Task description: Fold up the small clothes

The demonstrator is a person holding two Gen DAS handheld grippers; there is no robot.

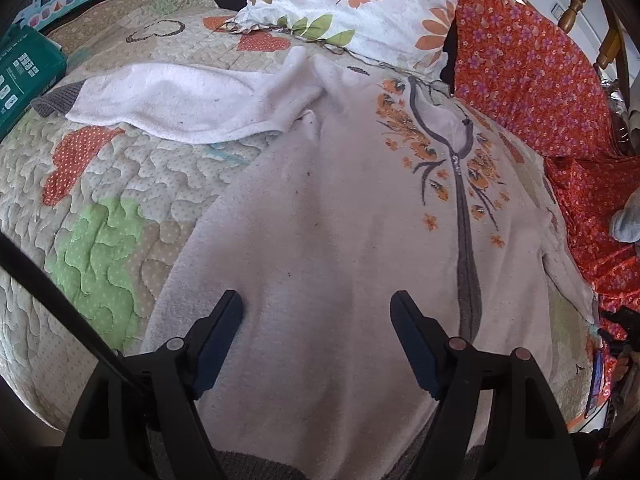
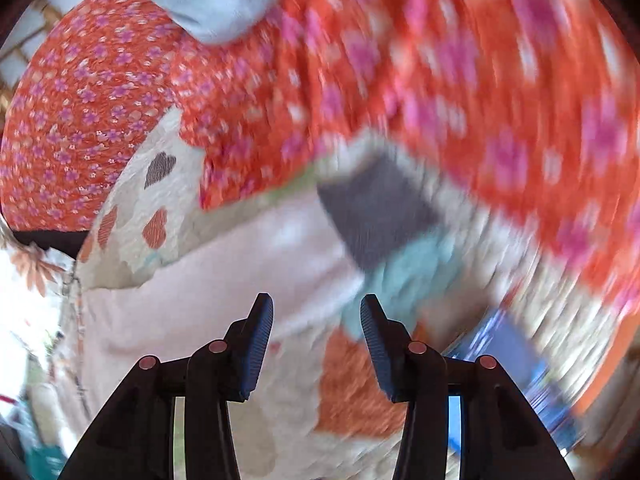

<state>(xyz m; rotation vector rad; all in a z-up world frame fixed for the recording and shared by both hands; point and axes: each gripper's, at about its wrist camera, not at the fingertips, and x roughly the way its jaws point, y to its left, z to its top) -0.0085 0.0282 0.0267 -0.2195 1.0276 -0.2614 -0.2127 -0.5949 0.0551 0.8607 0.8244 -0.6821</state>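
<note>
Hovering over the pale zip sweater (image 1: 340, 208) spread on the bed quilt (image 1: 100, 216), left gripper (image 1: 316, 312) and right gripper (image 2: 316, 312) both released, empty; grabbing quilt along with the cuff (image 2: 372, 216) could drag everything crooked.

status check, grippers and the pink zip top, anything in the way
Left gripper open over the pink zip top, nothing held. Right gripper open, empty, view blurred. Top lies flat on quilt, one sleeve spread out. Nothing blocking.
</note>
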